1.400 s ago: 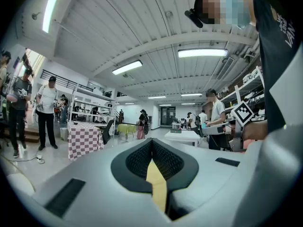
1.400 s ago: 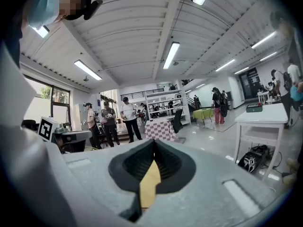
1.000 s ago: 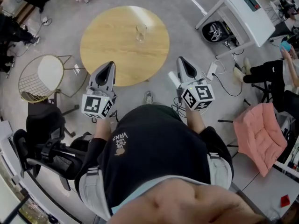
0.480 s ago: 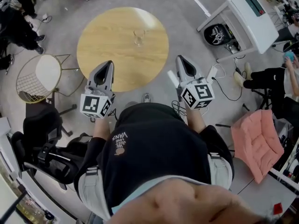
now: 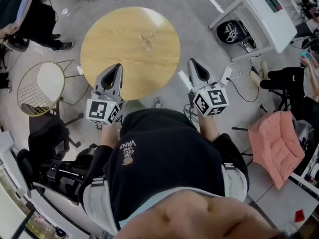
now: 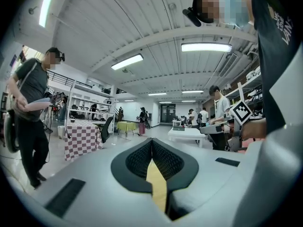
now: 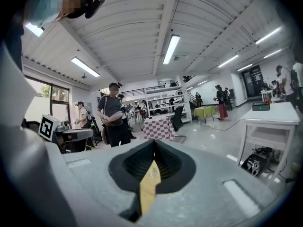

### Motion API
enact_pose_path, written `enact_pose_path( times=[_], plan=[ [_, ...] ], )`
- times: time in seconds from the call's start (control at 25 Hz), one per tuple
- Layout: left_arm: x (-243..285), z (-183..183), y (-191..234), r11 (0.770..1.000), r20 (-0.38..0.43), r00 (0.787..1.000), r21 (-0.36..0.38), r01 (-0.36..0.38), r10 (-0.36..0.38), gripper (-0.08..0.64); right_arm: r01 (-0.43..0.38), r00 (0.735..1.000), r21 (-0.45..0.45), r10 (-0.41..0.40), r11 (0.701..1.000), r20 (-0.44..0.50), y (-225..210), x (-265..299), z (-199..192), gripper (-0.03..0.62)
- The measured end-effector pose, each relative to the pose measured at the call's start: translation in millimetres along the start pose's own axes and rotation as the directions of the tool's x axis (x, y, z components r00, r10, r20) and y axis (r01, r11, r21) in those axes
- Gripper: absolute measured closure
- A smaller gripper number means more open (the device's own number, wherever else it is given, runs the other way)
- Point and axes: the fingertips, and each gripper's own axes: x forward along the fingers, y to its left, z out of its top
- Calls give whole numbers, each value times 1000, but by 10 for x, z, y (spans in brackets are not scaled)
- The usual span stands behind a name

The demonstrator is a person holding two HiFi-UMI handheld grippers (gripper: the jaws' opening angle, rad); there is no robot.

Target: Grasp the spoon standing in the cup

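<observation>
A clear glass cup [image 5: 147,40] stands on the far half of a round wooden table [image 5: 114,39]. No spoon shows in it at this size. My left gripper [image 5: 118,66] is shut and empty, held level over the table's near left edge. My right gripper [image 5: 191,62], also shut and empty, hangs just off the table's right rim. Both are well short of the cup. In the left gripper view the pads [image 6: 142,157] meet with only a strip of tabletop between them. The right gripper view shows the cup [image 7: 153,172] faintly low in its closed jaws.
A gold wire chair [image 5: 41,85] stands left of the table, and a black office chair [image 5: 47,148] lies nearer me on the left. A white desk [image 5: 264,14] and cables sit at the right, with a pink cushioned seat [image 5: 276,146] beside me. A person [image 5: 27,14] stands at the far left.
Both grippers have edged a little toward the table, and the cup sits slightly nearer in the head view. The person at the upper left has walked further into view.
</observation>
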Motion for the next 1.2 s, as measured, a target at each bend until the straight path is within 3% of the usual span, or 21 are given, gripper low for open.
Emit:
enact_pose_path(
  times=[0.56, 1.2],
  plan=[
    [273, 176, 450, 981, -23, 981, 21, 194, -193, 560, 169, 985, 59, -170, 984, 18, 255, 164, 75, 595],
    [690, 190, 526, 970, -30, 971, 47, 239, -238, 560, 209, 977, 68, -211, 976, 21, 63, 280, 159, 595]
  ],
)
